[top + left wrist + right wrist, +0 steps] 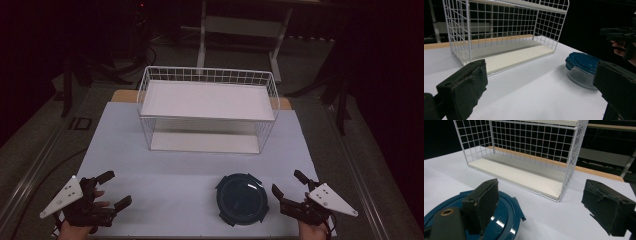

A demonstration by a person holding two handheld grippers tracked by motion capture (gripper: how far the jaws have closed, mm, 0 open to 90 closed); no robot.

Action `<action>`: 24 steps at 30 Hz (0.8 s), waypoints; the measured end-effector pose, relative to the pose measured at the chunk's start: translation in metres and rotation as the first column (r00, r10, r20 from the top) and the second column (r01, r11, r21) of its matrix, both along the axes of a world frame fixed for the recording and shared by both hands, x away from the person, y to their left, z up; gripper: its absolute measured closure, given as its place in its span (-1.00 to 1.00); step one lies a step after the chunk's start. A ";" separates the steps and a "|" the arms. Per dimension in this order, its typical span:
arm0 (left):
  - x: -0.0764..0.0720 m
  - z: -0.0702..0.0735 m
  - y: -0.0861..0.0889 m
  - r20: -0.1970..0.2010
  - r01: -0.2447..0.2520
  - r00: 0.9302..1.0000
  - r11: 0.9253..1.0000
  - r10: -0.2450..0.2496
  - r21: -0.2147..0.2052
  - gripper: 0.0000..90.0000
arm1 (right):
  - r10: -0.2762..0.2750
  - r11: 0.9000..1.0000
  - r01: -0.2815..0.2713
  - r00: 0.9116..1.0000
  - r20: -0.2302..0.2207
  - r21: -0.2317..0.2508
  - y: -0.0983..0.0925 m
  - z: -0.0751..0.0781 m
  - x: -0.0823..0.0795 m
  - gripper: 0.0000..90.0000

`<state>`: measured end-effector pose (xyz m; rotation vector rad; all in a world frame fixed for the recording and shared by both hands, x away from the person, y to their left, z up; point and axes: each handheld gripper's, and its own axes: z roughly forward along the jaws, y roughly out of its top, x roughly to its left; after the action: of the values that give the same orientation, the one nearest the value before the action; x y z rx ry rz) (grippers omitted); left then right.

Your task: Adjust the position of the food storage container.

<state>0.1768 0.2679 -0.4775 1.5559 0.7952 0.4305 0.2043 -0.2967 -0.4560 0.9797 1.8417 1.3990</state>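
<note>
- We see a white table [165, 170] from above, with a white wire rack [207, 107] of two shelves standing at its far middle.
- A round glass container [242, 198] with a dark blue lid sits near the front edge, right of centre, well apart from the rack.
- The right gripper [290, 192] hovers just beside the container, on its right, jaws spread wide and holding nothing.
- The left gripper [111, 189] hangs over the front left of the table, well apart from the container, jaws also spread and empty.
- We judge the step in hand to be the reach for the container, not yet gripped.
- To do it well, we would set the right jaws across the lid's rim or one of its side tabs, since the glass wall below looks slippery.
- We would close squarely and lift level, so the container does not tilt or slide out.
- If a shelf is the goal, the lower one looks open at the front; we would clear its wire edge first.
- The right gripper view puts one jaw over the lid [499, 217], showing its glossy surface and a side tab.
- The left gripper view shows the clear glass body [580, 75] under the lid, and the right gripper beyond.
- The high view alone gives the whole layout and both shelves together.
</note>
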 end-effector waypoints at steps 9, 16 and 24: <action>0.000 0.001 0.000 0.007 -0.001 1.000 1.000 0.001 -0.002 -1.00 | 0.009 1.000 -0.009 1.000 0.010 -0.013 0.003 0.006 -0.005 -0.70; 0.000 0.001 0.001 0.009 -0.005 1.000 1.000 0.005 -0.008 -1.00 | 0.036 0.999 -0.037 0.999 -0.023 -0.015 0.011 0.022 -0.003 -0.72; 0.001 0.000 0.000 0.004 -0.007 1.000 1.000 0.007 -0.006 -1.00 | 0.146 0.987 -0.152 0.985 -0.095 -0.055 0.020 0.022 -0.008 -0.45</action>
<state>0.1783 0.2684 -0.4777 1.5462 0.7988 0.4361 0.1963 -0.2765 -0.4339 0.9034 2.0497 1.3948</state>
